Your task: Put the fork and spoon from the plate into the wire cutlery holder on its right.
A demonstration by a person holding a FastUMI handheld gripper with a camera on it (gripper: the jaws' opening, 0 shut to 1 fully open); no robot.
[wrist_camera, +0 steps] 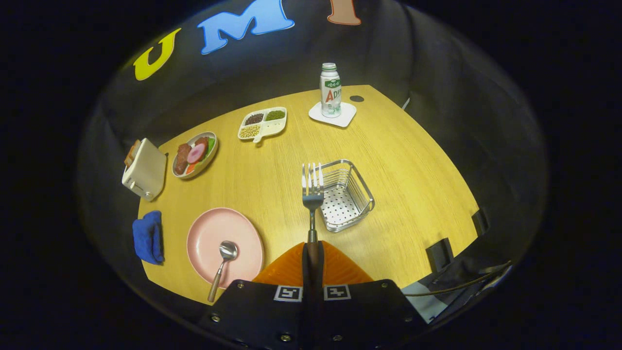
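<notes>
The gripper (313, 260) is clenched on the handle of the fork (312, 194), both fingers (286, 270) pressed against it from either side, so that the fork stands out ahead of them with its tines pointing away, held above the table. In the view the tines overlap the near left rim of the wire cutlery holder (346, 194), which sits just beyond the fingers and a little to their right; whether the fork touches the wire cannot be told. The holder has a perforated floor and nothing in it. The table (403, 160) is a light wooden top, with dark cloth walls of the booth behind it. Left of the fingers lies a pink plate (209, 233), and the spoon (222, 265) rests on it, bowl up on the plate and handle reaching over the near rim. A blue cloth (148, 236) lies beside the plate, a cream toaster (144, 169) with bread beyond that. Farther back are a bowl of mixed food (195, 154), a divided tray (262, 124) holding beans and grains in its compartments, and a bottle (330, 91) standing upright on a white coaster (346, 118).
</notes>
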